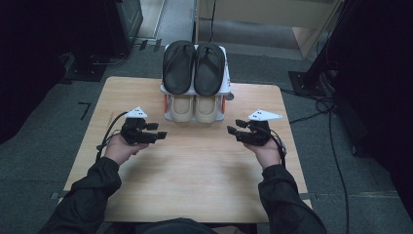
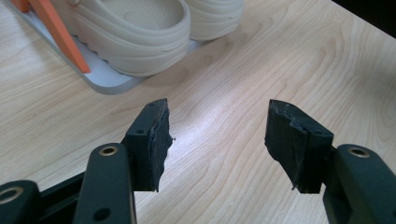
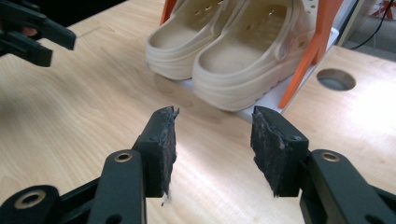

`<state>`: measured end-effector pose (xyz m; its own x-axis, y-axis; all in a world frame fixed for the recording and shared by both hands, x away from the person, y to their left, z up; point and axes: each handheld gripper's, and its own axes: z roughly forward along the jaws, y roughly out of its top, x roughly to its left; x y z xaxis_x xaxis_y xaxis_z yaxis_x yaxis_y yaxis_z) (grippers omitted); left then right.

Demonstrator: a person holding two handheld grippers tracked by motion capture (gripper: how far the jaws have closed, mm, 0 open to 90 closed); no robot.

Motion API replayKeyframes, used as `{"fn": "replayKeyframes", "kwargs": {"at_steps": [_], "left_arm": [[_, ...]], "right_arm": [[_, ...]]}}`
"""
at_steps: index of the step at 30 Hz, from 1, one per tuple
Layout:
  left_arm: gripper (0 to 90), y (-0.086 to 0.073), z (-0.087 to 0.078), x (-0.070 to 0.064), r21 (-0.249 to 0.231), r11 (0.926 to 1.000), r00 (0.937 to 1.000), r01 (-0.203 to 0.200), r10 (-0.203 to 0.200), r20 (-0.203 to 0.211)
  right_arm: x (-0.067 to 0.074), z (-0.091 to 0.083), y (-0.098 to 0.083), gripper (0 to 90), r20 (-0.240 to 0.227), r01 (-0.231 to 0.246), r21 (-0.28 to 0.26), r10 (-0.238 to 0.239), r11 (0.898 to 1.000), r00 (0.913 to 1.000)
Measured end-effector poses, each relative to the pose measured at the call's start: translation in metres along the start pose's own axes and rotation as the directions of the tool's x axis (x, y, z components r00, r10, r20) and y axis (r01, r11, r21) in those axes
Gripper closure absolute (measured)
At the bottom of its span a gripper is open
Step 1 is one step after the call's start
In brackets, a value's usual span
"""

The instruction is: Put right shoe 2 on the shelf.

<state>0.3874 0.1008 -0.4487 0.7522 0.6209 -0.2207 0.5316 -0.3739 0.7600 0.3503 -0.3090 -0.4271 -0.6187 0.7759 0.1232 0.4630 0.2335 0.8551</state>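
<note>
Left claw (image 1: 163, 134): open, empty, near-left of rack (image 1: 226, 83)
Right claw (image 1: 230, 130): open, empty, near-right
Clogs (image 1: 194, 108): rack's lower shelf

A light wooden bench (image 1: 195, 165) stands on grey carpet (image 1: 44, 161) — its grain catches a soft sheen near the middle. Black cables (image 1: 336, 146) trail across the floor at the right. Dark equipment looms on both sides, and a pale wooden cabinet (image 1: 272, 12) sits behind — dimly lit.

Matt, smooth cream rubbery clogs (image 3: 233, 70) rest above a light wood-grain table (image 1: 195, 170) with slight sheen.
</note>
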Motion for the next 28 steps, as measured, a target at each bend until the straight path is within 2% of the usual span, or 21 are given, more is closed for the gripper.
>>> {"fn": "replayKeyframes", "kwargs": {"at_steps": [2, 7, 11, 18, 21, 24, 27, 28], "left_arm": [[39.8, -0.001, 0.001, 0.0, -0.005, 1.0, 1.0, 0.002, -0.002, 0.004], [39.4, -0.003, 0.003, -0.003, -0.013, 0.9998, 0.9999, -0.012, 0.012, 0.004], [37.8, -0.004, 0.006, -0.004, -0.008, 0.9998, 0.9998, -0.019, 0.019, 0.009], [34.4, -0.006, 0.017, -0.002, 0.019, 0.9998, 1.0, 0.005, -0.005, -0.001], [34.0, -0.006, 0.019, -0.003, 0.026, 0.9996, 0.9999, -0.012, 0.012, -0.012], [33.0, -0.006, 0.02, -0.002, 0.02, 0.9998, 0.9999, -0.005, 0.006, -0.013], [30.9, -0.007, 0.021, 0.002, 0.013, 0.9995, 0.9994, 0.028, -0.028, -0.021], [30.0, -0.007, 0.021, 0.004, 0.012, 0.9993, 0.9992, 0.035, -0.035, -0.022]], "right_arm": [[0.002, -0.003, -0.012, 50.8, -0.007, -0.02, -0.012, 0.02, 1.0, 0.9998], [0.004, -0.009, -0.031, 50.2, -0.011, -0.046, 0.011, 0.046, 0.999, 0.9989], [0.003, -0.004, -0.047, 49.0, -0.026, -0.082, 0.019, 0.082, 0.996, 0.9963], [0.005, 0.01, -0.048, 43.1, -0.042, -0.076, 0.046, 0.078, 0.996, 0.9961], [0.005, 0.014, -0.047, 43.1, -0.042, -0.071, 0.058, 0.073, 0.996, 0.9965], [0.003, 0.015, -0.047, 40.9, -0.038, -0.07, 0.063, 0.073, 0.996, 0.9967], [0.0, 0.016, -0.047, 37.3, -0.044, -0.089, 0.052, 0.092, 0.995, 0.9948], [0.0, 0.017, -0.047, 34.4, -0.014, -0.083, 0.044, 0.083, 0.996, 0.9964]]}}
